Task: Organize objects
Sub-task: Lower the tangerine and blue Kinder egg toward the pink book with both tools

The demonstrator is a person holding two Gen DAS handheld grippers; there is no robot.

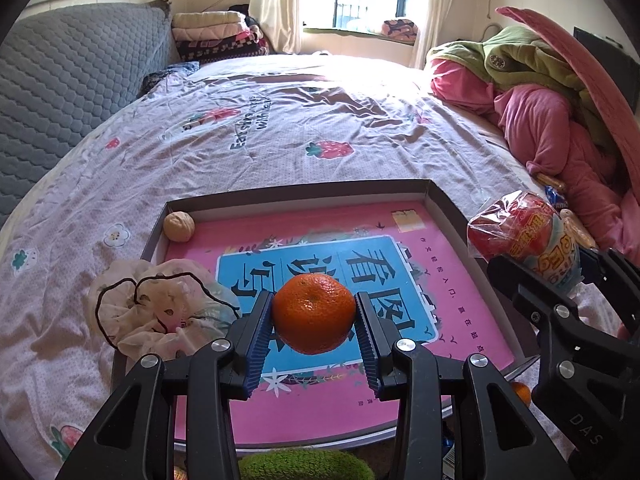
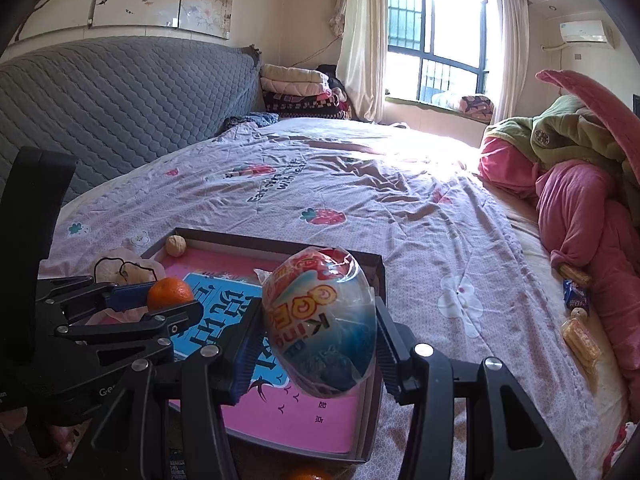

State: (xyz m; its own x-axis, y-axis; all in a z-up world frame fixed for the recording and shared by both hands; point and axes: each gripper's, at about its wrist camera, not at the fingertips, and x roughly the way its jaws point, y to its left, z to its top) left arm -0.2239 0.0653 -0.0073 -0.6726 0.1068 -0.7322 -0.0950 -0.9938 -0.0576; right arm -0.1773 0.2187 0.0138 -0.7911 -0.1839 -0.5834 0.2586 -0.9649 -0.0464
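My left gripper (image 1: 315,316) is shut on an orange mandarin (image 1: 314,312), held above the shallow dark-walled box (image 1: 304,190) whose floor is a pink and blue printed sheet. A walnut (image 1: 179,226) lies in the box's far left corner. My right gripper (image 2: 318,344) is shut on a plastic-wrapped egg-shaped toy (image 2: 320,320) over the box's right side (image 2: 370,264). In the left wrist view the egg toy (image 1: 524,234) and the right gripper (image 1: 540,276) appear at the right edge. In the right wrist view the mandarin (image 2: 170,292) and left gripper (image 2: 168,300) show at the left.
A crumpled white plastic bag (image 1: 160,308) lies at the box's left edge. Snack packets (image 2: 576,320) lie on the bedsheet at the right, below a heap of pink and green bedding (image 2: 572,184). A grey quilted headboard (image 1: 68,92) stands at left. Another mandarin (image 1: 522,394) and a green object (image 1: 300,464) lie near me.
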